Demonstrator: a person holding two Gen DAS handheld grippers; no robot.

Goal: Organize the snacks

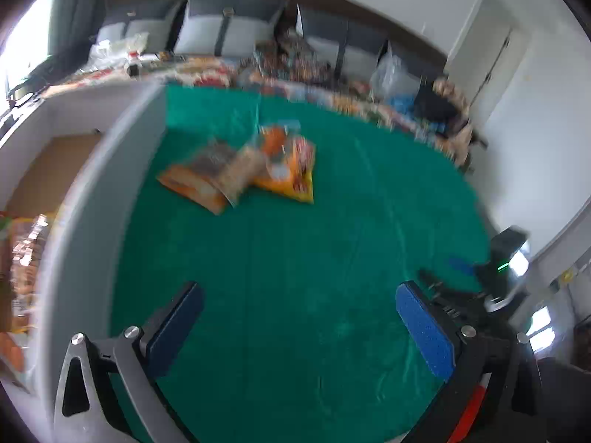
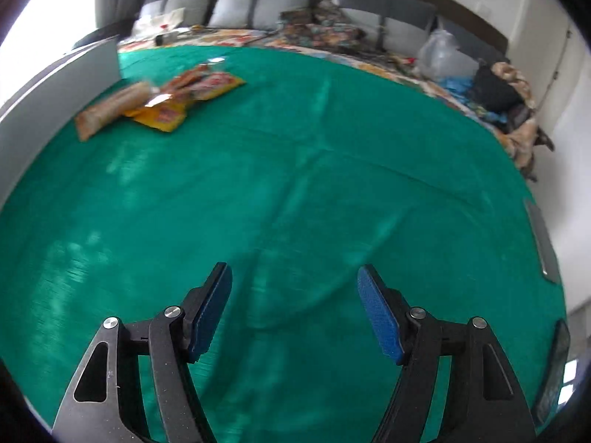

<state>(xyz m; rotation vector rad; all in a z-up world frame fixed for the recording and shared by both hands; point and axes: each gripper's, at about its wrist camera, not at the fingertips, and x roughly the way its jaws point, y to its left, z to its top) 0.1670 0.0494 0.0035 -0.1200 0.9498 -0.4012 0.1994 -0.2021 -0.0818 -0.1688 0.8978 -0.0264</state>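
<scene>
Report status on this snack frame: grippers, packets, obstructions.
Left gripper open, empty. Right gripper open, empty. Snack packets piled on green cloth, beside white box. Nothing in between.

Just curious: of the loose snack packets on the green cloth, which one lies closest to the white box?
The long tan packet; it lies beside the white box, while the yellow packet sits farther out.

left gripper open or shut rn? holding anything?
Open and empty. In the left wrist view the left gripper has its blue pads spread wide, with only green cloth between them; the snack packets lie further ahead.
</scene>
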